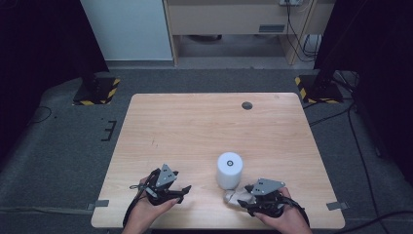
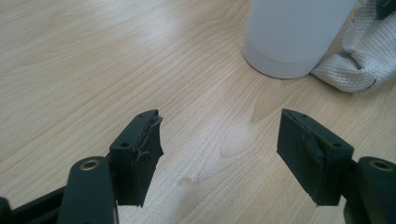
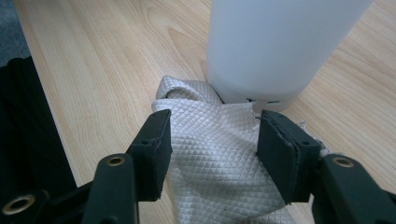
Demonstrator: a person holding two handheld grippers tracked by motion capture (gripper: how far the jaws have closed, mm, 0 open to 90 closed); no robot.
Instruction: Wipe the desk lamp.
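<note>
A white cylinder stands upright near the front of the wooden table. A crumpled white quilted cloth lies against its base on the near right side. My right gripper is low over the cloth, open, with the cloth lying between its jaws. My left gripper rests to the left of the cylinder, open, with only bare wood between its jaws. It points toward the cylinder's base.
A dark round grommet sits in the table's far right part. Both hands are close to the table's front edge. Two stand bases with yellow-black stripes rest on the grey floor beyond the table's far corners.
</note>
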